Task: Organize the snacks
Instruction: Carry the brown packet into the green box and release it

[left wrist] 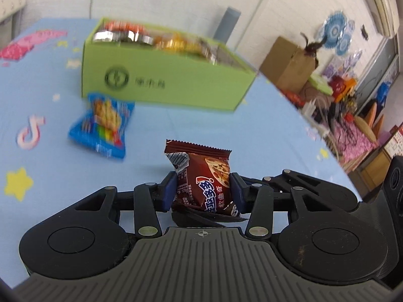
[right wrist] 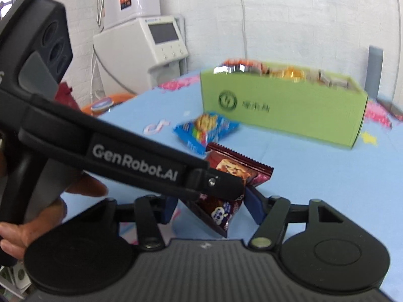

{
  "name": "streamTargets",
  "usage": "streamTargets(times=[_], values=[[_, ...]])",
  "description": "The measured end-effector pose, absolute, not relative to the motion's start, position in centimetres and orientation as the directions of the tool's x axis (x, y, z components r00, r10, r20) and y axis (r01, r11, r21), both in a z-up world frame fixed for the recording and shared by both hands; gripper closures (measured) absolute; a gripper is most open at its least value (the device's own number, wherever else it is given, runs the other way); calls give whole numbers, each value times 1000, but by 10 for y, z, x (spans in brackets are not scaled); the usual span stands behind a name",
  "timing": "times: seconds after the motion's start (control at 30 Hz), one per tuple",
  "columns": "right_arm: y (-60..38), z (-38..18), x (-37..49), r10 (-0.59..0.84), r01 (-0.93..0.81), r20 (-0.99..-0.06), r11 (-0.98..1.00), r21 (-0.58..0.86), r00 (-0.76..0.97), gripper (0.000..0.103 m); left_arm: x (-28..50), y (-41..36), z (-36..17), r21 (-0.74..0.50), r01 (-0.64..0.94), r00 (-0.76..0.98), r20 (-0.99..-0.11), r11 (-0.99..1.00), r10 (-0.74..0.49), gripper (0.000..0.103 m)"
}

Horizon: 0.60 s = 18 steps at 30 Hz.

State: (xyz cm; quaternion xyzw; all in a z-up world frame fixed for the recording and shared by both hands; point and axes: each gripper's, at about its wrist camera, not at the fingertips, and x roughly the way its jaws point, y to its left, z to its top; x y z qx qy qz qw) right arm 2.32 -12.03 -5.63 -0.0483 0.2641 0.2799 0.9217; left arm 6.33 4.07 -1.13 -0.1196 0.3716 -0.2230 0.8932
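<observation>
Left gripper [left wrist: 202,192] is pinching a brown cookie packet [left wrist: 205,181] between its blue pads [left wrist: 168,191], jaws drawn in to the packet's width and creasing the film at its sides; the packet is standing upright above the blue tablecloth [left wrist: 252,136], apparently lifted for transfer. Right gripper [right wrist: 211,207] is sitting with its blue fingers on either side of the same packet's lower end; whether its pads are pressing the wrapper I cannot tell, since the left tool's arm is crossing in front. Packet is glossy crinkled foil with serrated end seals. Blue snack packet [left wrist: 100,123], a similar pillow-shaped wrapper, is lying flat just before the green cardboard box [left wrist: 163,83], which is already holding several shiny wrapped snacks, so it is likely the destination.
</observation>
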Motion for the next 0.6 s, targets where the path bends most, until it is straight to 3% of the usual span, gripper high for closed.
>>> streamTargets(times=[0.3,0.6], values=[[-110,16,130,499,-550,-378,834,-34,780,32,177,44,65,-318,329,732,-509,889,-453,74],[-99,-3,256,485,-555,-483,832,-4,730,31,299,54,19,-364,275,673,-588,890,-448,74]])
